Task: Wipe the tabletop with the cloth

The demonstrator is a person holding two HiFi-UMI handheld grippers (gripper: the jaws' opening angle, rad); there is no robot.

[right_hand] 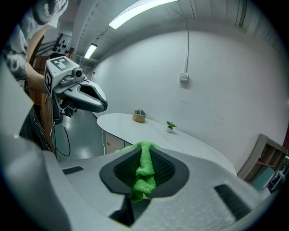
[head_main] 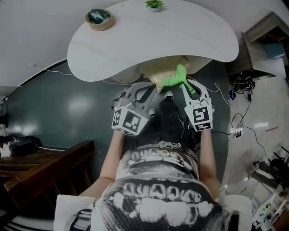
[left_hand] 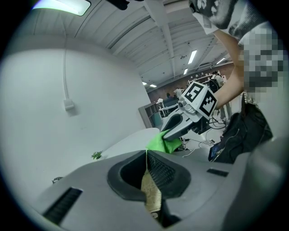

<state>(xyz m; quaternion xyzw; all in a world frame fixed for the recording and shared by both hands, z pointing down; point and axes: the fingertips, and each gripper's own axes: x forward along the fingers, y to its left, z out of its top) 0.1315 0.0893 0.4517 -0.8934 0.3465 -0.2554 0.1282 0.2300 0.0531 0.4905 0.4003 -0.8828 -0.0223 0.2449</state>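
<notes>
Left gripper [left_hand: 147, 173] is pinched tight on a beige cloth [left_hand: 151, 195], right gripper [right_hand: 144, 163] clamps the green cloth [right_hand: 142, 181], both at the white worktop's [head_main: 180, 36] near edge.

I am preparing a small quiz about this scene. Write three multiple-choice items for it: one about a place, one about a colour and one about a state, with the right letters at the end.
1. Where does the small plant stand?
A. on the floor
B. on the white tabletop
C. in the bowl

2. What colour is the cloth in the right tool?
A. red
B. blue
C. green

3. How are the jaws of the left tool?
A. shut on a beige cloth
B. wide apart, empty
C. shut on a cup

Answers:
1 B, it sits near the tabletop's far edge.
2 C, green folds fill the jaws.
3 A, the beige cloth is pinched between them.
</notes>
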